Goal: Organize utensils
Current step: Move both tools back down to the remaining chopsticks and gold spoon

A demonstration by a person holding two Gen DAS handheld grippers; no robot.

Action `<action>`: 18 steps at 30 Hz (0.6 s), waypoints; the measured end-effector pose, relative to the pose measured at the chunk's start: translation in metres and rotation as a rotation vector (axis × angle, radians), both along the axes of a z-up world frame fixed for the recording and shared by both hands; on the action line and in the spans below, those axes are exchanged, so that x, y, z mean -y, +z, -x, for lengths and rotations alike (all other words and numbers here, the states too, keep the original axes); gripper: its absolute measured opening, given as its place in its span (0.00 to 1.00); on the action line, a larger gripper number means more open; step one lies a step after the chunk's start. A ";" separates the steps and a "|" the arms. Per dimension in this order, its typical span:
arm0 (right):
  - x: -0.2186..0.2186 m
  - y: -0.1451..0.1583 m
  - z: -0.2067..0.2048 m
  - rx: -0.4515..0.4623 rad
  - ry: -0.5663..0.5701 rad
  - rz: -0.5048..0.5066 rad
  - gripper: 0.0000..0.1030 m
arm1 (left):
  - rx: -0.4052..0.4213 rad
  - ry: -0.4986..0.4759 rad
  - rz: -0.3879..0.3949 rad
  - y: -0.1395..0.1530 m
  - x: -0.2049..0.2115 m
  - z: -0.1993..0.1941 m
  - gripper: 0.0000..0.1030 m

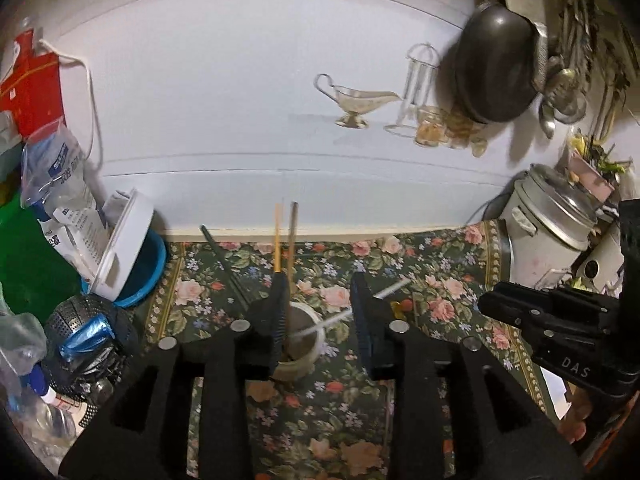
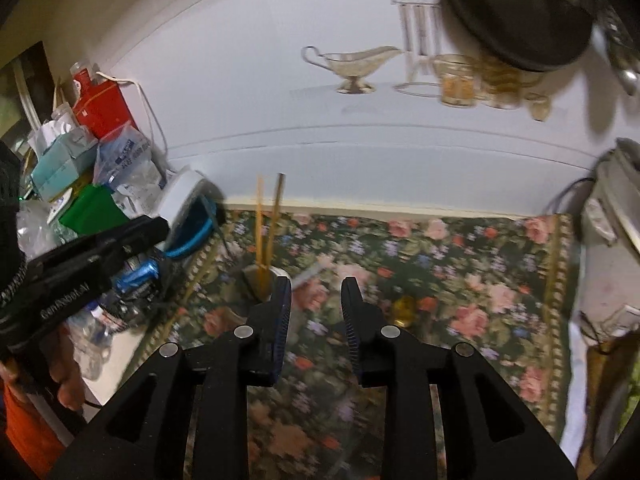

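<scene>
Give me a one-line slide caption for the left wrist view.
Open left gripper above a cup holding chopsticks and a white straw on the floral cloth.

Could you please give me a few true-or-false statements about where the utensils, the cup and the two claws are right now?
1. The wooden chopsticks stand upright in the cup. True.
2. The left claw is clamped on a spoon. False: nothing sits between its parted fingers.
3. The cup rests on the floral tablecloth. True.
4. The right claw holds the white straw. False: it is empty, and the straw leans in the cup.
5. The cup lies tipped over on its side. False: it stands upright.
</scene>
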State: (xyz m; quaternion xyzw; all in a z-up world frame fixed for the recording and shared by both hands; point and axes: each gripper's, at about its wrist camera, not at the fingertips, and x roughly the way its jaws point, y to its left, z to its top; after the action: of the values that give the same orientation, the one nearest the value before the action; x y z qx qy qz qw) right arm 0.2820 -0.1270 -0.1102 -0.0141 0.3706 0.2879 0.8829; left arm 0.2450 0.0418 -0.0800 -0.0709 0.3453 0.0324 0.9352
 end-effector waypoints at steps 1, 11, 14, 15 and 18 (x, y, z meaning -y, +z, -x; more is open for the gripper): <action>0.007 -0.002 0.001 -0.002 -0.006 0.008 0.23 | -0.003 -0.003 -0.001 -0.002 0.005 0.002 0.37; 0.056 -0.068 -0.002 -0.149 -0.050 0.098 0.23 | -0.177 -0.019 -0.004 -0.070 0.050 0.004 0.38; 0.060 -0.108 -0.005 -0.251 -0.042 0.122 0.23 | -0.244 -0.018 -0.013 -0.097 0.058 0.006 0.38; 0.059 -0.120 -0.005 -0.279 -0.037 0.132 0.23 | -0.273 -0.018 -0.016 -0.108 0.061 0.006 0.38; 0.057 -0.147 -0.004 -0.364 -0.016 0.128 0.23 | -0.342 -0.024 -0.036 -0.134 0.065 0.009 0.38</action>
State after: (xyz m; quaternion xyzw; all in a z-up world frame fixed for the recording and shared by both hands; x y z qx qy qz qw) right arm 0.2863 -0.1835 -0.2577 -0.0150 0.5417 0.2546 0.8009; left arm 0.2359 -0.0231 -0.2136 -0.0434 0.4997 0.0388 0.8643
